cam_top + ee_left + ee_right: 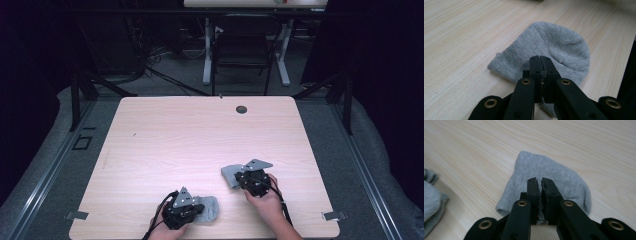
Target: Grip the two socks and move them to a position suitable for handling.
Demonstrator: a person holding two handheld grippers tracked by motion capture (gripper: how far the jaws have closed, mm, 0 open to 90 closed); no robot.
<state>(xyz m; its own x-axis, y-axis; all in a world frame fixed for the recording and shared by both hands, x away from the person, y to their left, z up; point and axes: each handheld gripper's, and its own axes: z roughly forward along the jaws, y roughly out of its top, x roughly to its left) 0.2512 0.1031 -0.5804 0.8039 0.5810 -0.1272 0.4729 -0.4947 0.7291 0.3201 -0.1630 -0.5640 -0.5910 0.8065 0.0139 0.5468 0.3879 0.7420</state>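
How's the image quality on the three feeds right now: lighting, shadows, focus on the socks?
High view: table evenly lit, surroundings nearly black, both grey socks small and soft. Left gripper view: sock sharp enough to show the knit, the left hand-held gripper casting a dark shadow on it. Right gripper view: sock a little softer, no glare, table grain blurring toward the top.
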